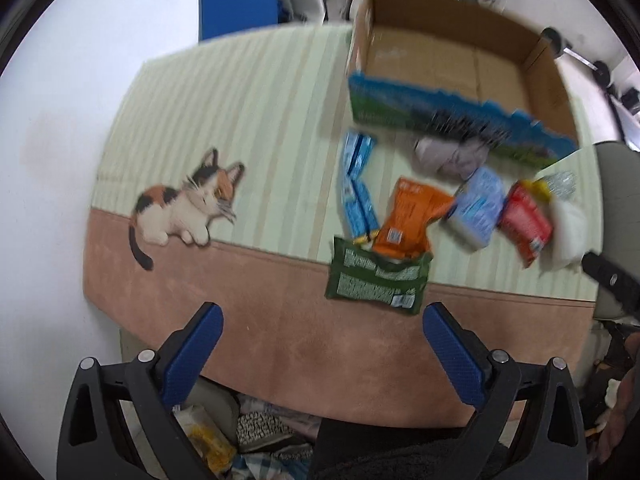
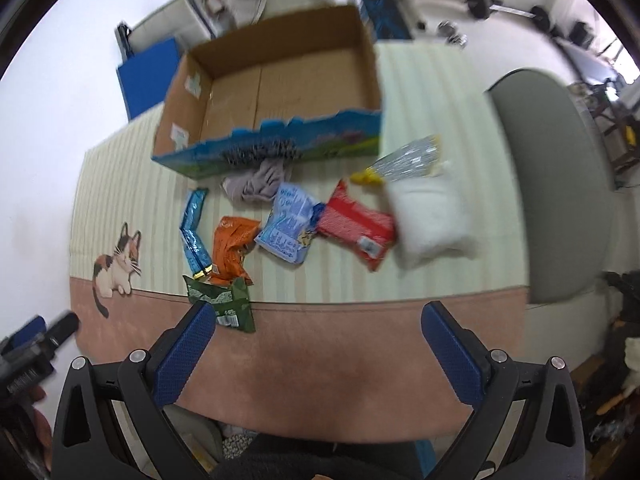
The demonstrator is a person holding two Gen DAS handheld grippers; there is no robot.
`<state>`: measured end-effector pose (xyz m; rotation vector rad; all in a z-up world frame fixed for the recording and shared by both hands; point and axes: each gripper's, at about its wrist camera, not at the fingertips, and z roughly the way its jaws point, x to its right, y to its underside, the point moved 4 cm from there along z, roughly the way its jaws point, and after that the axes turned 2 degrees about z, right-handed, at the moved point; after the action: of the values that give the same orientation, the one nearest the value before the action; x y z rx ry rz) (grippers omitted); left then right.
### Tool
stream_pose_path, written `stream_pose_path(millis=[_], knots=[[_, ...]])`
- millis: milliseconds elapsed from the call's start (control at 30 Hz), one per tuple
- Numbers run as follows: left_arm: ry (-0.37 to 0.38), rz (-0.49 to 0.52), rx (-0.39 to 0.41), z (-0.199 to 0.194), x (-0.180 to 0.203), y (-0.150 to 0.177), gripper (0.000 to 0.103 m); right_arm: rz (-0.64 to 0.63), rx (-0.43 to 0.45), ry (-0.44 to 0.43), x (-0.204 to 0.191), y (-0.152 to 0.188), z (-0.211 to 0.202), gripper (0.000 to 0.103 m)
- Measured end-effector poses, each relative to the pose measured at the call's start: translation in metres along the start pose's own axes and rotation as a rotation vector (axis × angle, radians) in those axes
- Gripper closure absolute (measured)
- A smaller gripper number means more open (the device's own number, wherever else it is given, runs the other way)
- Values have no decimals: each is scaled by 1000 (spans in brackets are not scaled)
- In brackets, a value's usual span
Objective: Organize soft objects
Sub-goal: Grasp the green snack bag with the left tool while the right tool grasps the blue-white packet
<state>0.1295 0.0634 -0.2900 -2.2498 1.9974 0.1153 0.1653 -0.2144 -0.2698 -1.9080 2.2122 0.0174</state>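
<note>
Several soft packets lie on a striped mat (image 1: pixel 248 112) in front of an open cardboard box (image 1: pixel 452 60) that also shows in the right wrist view (image 2: pixel 280 80). There is a green packet (image 1: pixel 376 280) (image 2: pixel 224 300), an orange packet (image 1: pixel 408 216) (image 2: pixel 232 248), a long blue packet (image 1: pixel 356 176) (image 2: pixel 194 228), a light blue pack (image 1: pixel 480 204) (image 2: pixel 288 220), a red packet (image 1: pixel 524 220) (image 2: pixel 356 228), a grey cloth (image 1: pixel 448 156) (image 2: pixel 256 184) and a white pillow bag (image 2: pixel 428 220). My left gripper (image 1: pixel 322 328) is open and empty above the mat's brown band. My right gripper (image 2: pixel 318 328) is open and empty too.
A grey cushioned seat (image 2: pixel 560 184) stands right of the mat. A clear crinkly bag with a yellow end (image 2: pixel 404 160) lies by the box corner. A blue board (image 1: pixel 240 4) leans behind the mat. A cat picture (image 1: pixel 184 204) marks the mat's left side. White floor surrounds the mat.
</note>
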Motion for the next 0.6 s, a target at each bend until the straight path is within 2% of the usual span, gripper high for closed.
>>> stream_pose_path(millis=[33, 133, 200, 300, 400, 467, 533, 600], knots=[[33, -25, -37, 14, 0, 0, 7, 2, -21, -2, 0, -6, 17, 0], [197, -215, -204, 72, -4, 5, 22, 36, -78, -59, -6, -20, 59, 0], [290, -352, -279, 103, -6, 8, 32, 38, -107, -63, -12, -26, 81, 0], [432, -552, -366, 144, -6, 13, 33, 35, -156, -69, -24, -35, 116, 0], [549, -685, -434, 173, -1, 13, 33, 48, -180, -46, -33, -43, 146, 1], [598, -748, -460, 187, -1, 11, 33, 60, -187, -36, -38, -47, 162, 3], [608, -771, -480, 198, -1, 8, 34, 73, -194, -11, -43, -52, 180, 4], [567, -743, -498, 204, -3, 9, 55, 100, -206, 4, -46, -56, 195, 7]])
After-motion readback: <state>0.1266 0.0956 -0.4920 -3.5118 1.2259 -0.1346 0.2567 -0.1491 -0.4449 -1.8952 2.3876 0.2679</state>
